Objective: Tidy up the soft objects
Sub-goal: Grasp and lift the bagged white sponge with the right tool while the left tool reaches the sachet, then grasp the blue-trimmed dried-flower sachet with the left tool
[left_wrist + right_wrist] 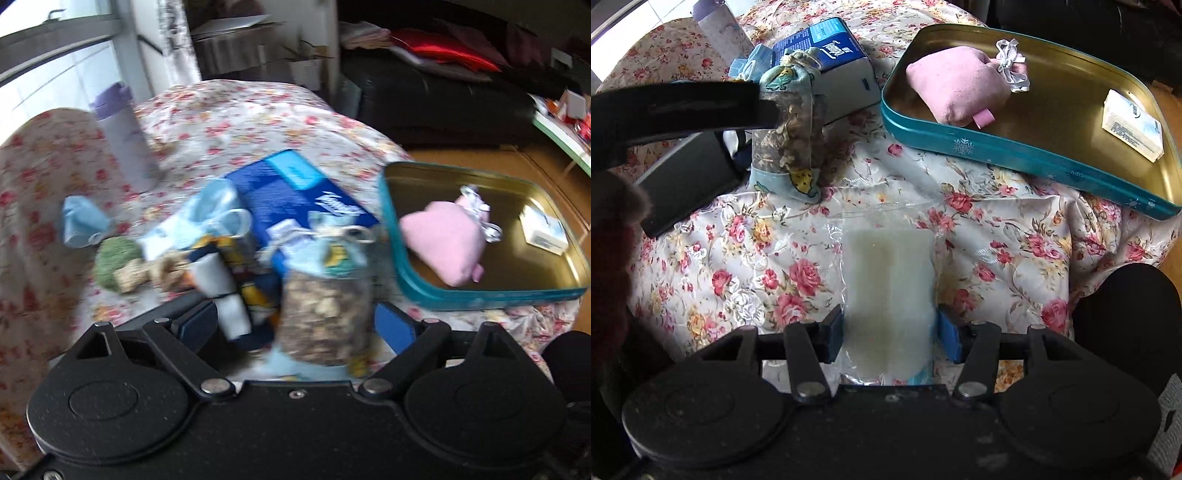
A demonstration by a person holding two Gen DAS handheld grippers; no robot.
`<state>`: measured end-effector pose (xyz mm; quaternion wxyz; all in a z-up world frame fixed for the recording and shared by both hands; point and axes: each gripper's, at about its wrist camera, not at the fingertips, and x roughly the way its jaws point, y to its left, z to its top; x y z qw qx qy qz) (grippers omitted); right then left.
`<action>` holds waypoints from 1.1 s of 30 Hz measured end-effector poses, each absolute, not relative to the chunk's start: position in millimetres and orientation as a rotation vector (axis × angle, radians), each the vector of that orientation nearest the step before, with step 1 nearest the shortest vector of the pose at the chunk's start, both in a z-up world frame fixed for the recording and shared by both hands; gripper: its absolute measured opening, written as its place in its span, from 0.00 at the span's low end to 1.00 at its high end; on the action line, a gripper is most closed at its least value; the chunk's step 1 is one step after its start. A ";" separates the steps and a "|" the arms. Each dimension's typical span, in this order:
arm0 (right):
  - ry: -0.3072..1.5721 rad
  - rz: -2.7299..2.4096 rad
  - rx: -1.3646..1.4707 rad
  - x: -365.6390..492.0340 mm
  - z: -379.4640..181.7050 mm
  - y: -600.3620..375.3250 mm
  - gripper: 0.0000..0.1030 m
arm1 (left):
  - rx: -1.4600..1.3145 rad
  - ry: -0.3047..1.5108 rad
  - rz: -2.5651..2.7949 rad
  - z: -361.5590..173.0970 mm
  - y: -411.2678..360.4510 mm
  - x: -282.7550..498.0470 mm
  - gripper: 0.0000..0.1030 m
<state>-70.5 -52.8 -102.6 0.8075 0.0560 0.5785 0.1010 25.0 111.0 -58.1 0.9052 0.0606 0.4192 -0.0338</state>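
Two grippers are at work over the floral tablecloth [746, 258]. My right gripper [892, 338], low in the right wrist view, has its blue pads clamped on a clear plastic packet holding a pale whitish pad [888, 280], which lies flat on the cloth. Above it stretches a bare strip of cloth up to the teal tin [1015, 155]; the tin's near wall, printed with white snowflakes, runs across the upper right and its far end overhangs the table's edge over wooden floor.

My left gripper [295, 325] has its jaws standing wide apart, straddling a see-through pouch of dried flakes [325, 317] with a light blue cloth top; I cannot tell whether the pads touch it, and the view is blurred. Crowded just beside it at centre left are a blue tissue box [295, 199], small rolled bundles and a green woolly ball [114, 266], so room is tight there.

Inside the tin's gold floor sit a pink cushion sachet [956, 86] tied with a white ribbon at its left end, and a small white box [1134, 127] at its right end, well apart, with bare gold between. The tissue box bears white script that looks like "Tempo"; the small box's print is too fine to read.
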 end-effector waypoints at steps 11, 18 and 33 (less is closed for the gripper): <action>1.223 0.223 0.100 -71.2 -104.9 -48.1 0.53 | 0.140 0.975 -0.055 -84.6 85.3 57.6 0.47; 1.225 0.228 0.095 -71.0 -104.6 -47.6 0.53 | 0.038 1.028 -0.047 -61.9 109.3 40.6 0.41; 1.228 0.226 0.038 -71.1 -102.7 -40.7 0.53 | 0.029 1.243 -0.051 -76.7 149.5 -19.3 0.47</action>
